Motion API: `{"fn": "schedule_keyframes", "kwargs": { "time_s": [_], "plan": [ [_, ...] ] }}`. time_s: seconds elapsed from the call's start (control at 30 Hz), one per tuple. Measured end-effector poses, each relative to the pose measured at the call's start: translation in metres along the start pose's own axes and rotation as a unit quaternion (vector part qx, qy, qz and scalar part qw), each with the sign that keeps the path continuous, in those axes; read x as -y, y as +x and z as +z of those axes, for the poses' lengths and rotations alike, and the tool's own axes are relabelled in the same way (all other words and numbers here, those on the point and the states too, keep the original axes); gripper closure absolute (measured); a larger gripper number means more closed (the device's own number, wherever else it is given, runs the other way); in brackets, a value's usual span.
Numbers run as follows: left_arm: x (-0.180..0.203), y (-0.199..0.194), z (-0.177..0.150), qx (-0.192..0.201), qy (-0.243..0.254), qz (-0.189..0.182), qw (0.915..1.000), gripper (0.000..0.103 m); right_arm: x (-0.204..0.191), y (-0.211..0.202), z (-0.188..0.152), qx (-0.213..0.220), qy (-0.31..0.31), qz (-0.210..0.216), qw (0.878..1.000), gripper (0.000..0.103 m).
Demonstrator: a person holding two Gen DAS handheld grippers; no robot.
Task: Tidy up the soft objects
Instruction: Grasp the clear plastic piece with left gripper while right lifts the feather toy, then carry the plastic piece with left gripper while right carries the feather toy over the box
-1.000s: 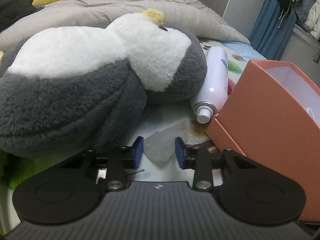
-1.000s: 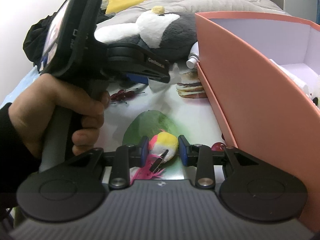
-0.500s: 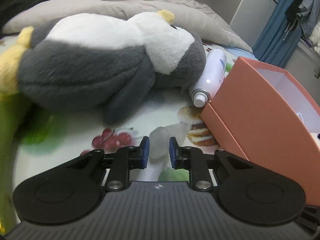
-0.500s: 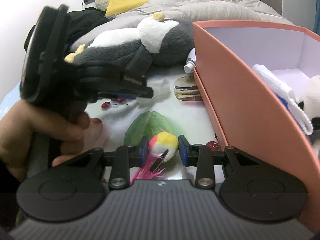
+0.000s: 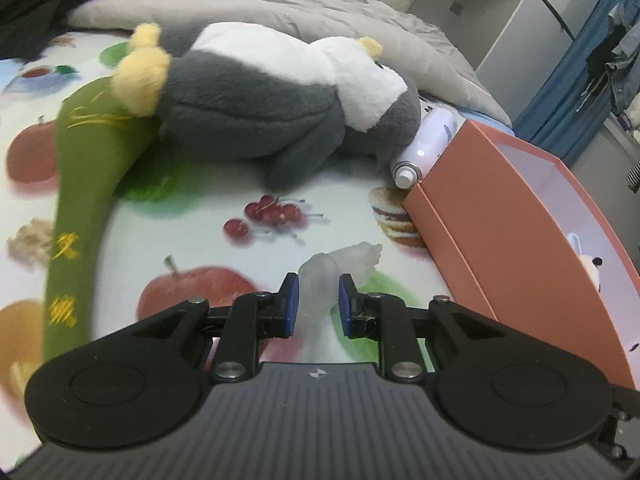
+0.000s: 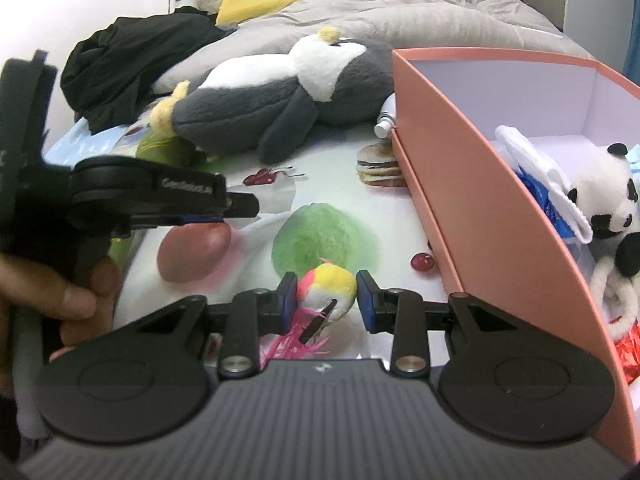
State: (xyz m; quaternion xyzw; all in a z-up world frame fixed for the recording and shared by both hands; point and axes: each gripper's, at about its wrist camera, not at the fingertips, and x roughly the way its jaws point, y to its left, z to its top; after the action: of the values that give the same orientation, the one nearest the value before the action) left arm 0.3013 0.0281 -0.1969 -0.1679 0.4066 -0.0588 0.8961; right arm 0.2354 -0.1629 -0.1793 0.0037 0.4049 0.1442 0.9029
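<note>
Closest to me, my left gripper [image 5: 318,304] pinches a soft, cloudy translucent piece [image 5: 320,280] between its blue pads; the jaws have just been closing on it, and it is lifted clear of the fruit-print sheet [image 5: 208,236], with a crumpled white end sticking out past the fingertips. My right gripper [image 6: 326,300] holds a small toy bird [image 6: 330,290], pink and yellow, its pads pressed to either side and pink feathers trailing below. From the right wrist camera I see the left gripper from the side, with the hand [image 6: 76,300] that carries it at the left edge. Just to the right stands the orange box [image 6: 480,184], its near wall close beside both grippers; inside lie a panda toy [image 6: 604,204], a white knitted cloth [image 6: 536,168], something blue under it and something red at the bottom edge. Farther off a big grey-and-white penguin plush [image 5: 280,104] lies on its side on the sheet, its yellow feet resting against a green cushion [image 5: 88,160] with yellow writing. A white spray bottle [image 5: 424,144] is wedged between the penguin's head and the box corner. Beyond these lie a grey duvet [image 5: 320,12] and a heap of black clothing [image 6: 132,64].
</note>
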Motion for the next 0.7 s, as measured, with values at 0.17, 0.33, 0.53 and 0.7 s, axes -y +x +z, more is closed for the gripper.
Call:
{"fn": "schedule_keyframes", "kwargs": {
  "time_s": [0.17, 0.33, 0.53, 0.7],
  "plan": [
    [-0.007, -0.025, -0.012, 0.003, -0.016, 0.007, 0.9998, 0.079, -0.006, -0.014, 0.002, 0.004, -0.003, 0.008, 1.0, 0.068],
    [-0.009, -0.054, -0.021, 0.014, -0.02, 0.012, 0.9996, 0.079, -0.013, -0.032, 0.005, 0.009, -0.007, 0.009, 1.0, 0.068],
    [-0.006, -0.094, -0.027, 0.034, -0.029, 0.011, 0.9989, 0.079, -0.022, -0.054, 0.006, 0.008, -0.02, 0.011, 1.0, 0.068],
    [0.0, -0.121, -0.029, 0.048, -0.032, 0.005, 0.9983, 0.078, -0.03, -0.073, 0.009, 0.01, -0.03, 0.015, 0.999, 0.068]
  ]
}}
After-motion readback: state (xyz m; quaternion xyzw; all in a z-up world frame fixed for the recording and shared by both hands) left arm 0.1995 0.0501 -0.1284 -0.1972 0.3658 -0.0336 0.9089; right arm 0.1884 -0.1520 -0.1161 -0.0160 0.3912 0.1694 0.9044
